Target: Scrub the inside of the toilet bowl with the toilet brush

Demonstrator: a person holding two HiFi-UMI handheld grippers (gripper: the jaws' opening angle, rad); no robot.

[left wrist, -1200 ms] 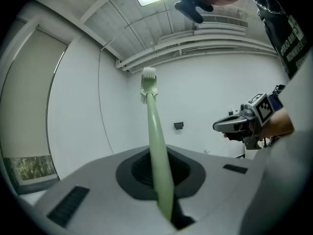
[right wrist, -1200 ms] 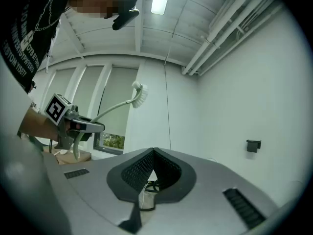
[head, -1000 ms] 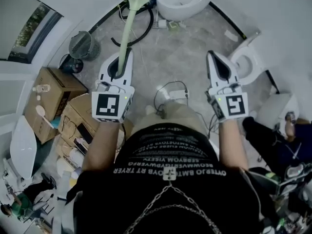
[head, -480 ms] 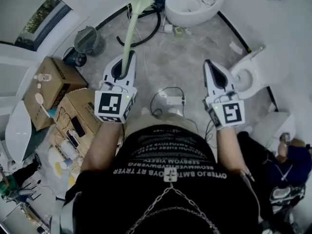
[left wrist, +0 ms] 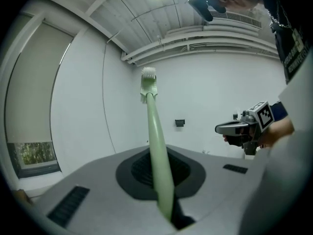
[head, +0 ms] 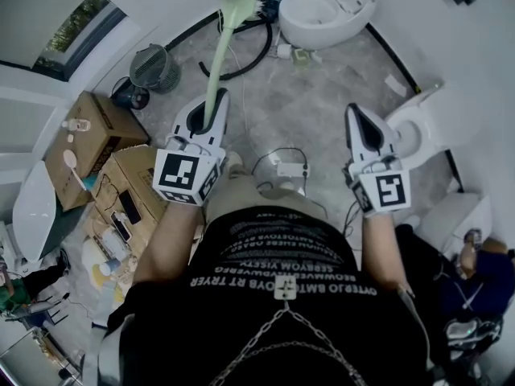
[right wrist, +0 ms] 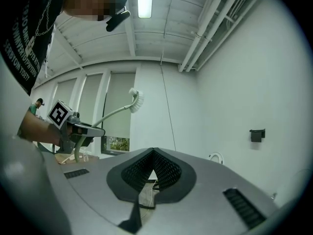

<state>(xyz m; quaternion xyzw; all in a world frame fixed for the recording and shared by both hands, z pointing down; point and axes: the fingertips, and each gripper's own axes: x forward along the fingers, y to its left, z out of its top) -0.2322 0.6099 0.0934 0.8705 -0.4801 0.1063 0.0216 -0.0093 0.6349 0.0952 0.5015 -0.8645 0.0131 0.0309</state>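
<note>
Clear middle, cluttered sides
Bare floor (head: 322,107) runs ahead to the toilet bowl (head: 310,10). A black hose (head: 245,68) and small items (head: 299,53), hard to identify, lie near its base. Cardboard boxes (head: 96,135) and a fan (head: 155,68) crowd the left, a second toilet (head: 414,123) the right.

I read the toilet brush (head: 214,75) as pale green along the handle, with white bristles. Left gripper (head: 215,100) and right gripper (head: 355,111): white shells, black lining inside the jaws, black-and-white square markers on the cubes. Toilet (head: 299,30): white. Floor (head: 314,107): mottled grey. Cardboard boxes (head: 80,147): brown.
</note>
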